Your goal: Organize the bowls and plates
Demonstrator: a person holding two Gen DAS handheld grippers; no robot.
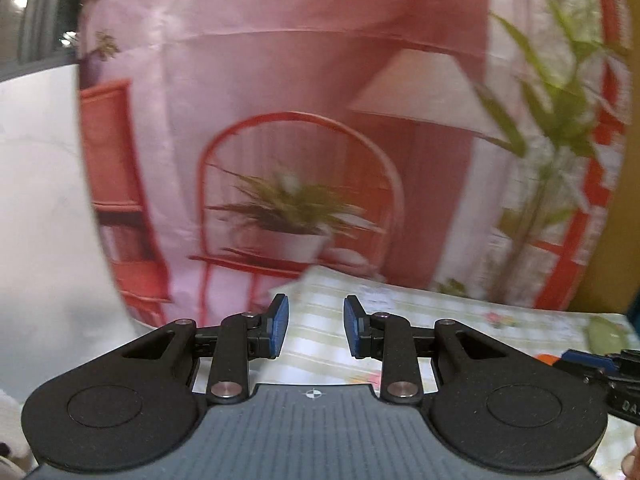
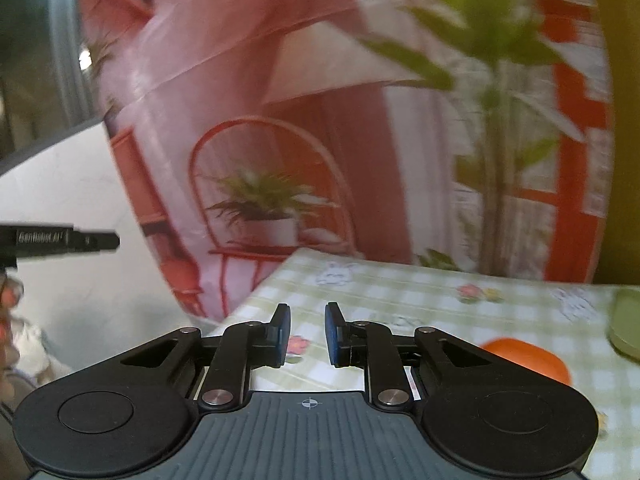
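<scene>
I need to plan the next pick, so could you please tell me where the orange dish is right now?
In the right wrist view, the orange dish sits on the checked tablecloth at lower right, right of the right gripper, with a green dish beyond at the frame's edge.

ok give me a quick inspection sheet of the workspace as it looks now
surface: table under a green checked tablecloth with flower and rabbit prints
job's things: orange dish and green dish at the right, both partly cut off
clutter: nothing seen
grippers: left tool open, empty; right tool open by a narrow gap, empty; both above the table
cables: nothing seen
surroundings: printed backdrop showing a red chair, potted plant and lamp; white wall at left
</scene>
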